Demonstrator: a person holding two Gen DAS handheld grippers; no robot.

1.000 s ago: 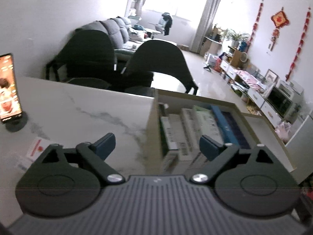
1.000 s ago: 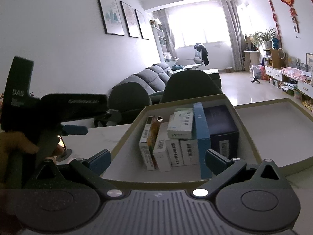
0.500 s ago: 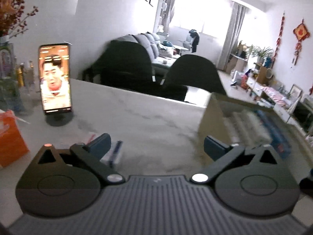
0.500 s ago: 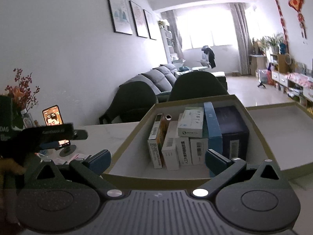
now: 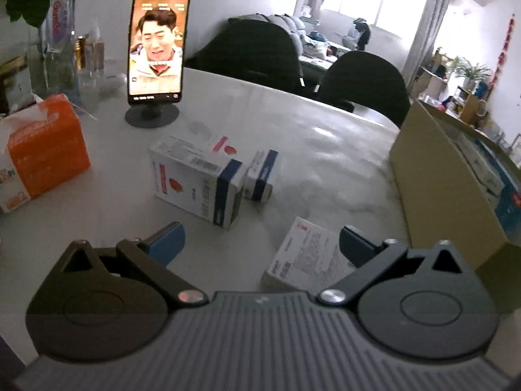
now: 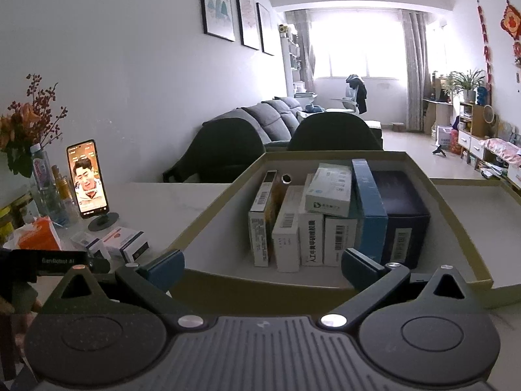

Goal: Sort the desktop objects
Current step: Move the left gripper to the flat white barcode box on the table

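The table (image 5: 325, 150) is glossy veined marble-look stone, the cartons (image 5: 198, 179) on it smooth printed card, the tray (image 6: 228, 195) matt olive cardboard with a pale lining, the tissue pack (image 5: 45, 150) soft orange plastic, and the left gripper (image 5: 260, 244) matt black ribbed plastic with shiny metal screws.

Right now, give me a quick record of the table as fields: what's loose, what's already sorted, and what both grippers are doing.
loose boxes: large white box, small box behind it, flat white box nearest the gripper
sorted: boxes standing upright in the cardboard tray
left gripper: open, empty, over the table by the flat box
right gripper: open, empty, facing the tray
other items: phone on stand, orange tissue pack
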